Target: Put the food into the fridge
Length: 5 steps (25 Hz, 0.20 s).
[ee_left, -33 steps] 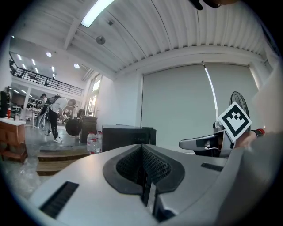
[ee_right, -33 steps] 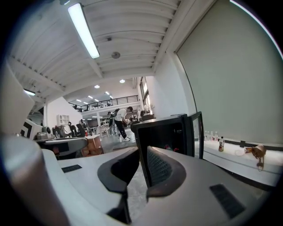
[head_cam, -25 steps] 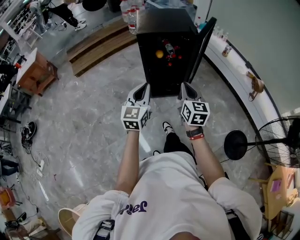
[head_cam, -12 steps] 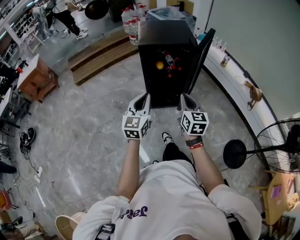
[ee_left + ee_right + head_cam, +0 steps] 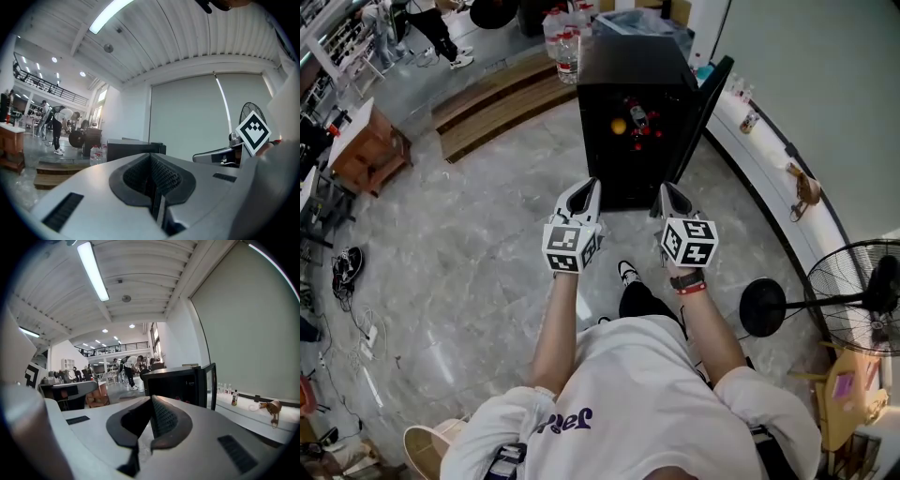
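Your left gripper (image 5: 584, 187) and right gripper (image 5: 669, 192) both have jaws together, holding nothing. The food (image 5: 630, 122) already sits inside the fridge (image 5: 628, 56). The fridge door (image 5: 705, 101) stands open; advancing carelessly, you may strike it

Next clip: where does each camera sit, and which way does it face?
Head view: on the person's head, looking steeply down at the open fridge; arms, left gripper, right gripper show.
Left gripper view: on the left gripper, looking along its shut jaws toward the fridge; right gripper shows at right.
Right gripper view: on the right gripper, looking along its shut jaws toward the fridge; left gripper shows at left.
Shared: all three see the fridge.
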### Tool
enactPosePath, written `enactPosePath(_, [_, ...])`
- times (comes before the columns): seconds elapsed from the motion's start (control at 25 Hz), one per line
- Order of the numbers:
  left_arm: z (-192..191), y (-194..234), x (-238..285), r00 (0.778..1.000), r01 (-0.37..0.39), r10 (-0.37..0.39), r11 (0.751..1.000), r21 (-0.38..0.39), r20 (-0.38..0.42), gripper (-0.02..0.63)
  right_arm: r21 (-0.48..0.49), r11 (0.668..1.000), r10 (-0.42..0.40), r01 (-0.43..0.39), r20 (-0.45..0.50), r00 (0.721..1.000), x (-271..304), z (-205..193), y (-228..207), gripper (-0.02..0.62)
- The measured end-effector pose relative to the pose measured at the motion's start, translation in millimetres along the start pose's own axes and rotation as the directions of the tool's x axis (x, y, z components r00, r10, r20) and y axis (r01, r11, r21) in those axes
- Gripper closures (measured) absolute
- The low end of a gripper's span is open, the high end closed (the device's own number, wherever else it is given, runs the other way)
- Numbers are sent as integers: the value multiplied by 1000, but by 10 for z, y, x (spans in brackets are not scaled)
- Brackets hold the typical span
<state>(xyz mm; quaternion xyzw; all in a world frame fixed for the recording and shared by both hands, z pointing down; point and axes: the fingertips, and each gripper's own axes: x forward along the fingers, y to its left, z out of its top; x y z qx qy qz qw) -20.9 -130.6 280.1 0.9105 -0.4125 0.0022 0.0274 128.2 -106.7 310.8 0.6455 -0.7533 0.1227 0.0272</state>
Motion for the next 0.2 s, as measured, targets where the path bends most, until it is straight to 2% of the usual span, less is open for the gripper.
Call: enactPosePath(0.2, [-40,122,121,1000,-2,2,1000,-7,-8,588,-10,1000,25,-25,-20,999,183,-32,6,583])
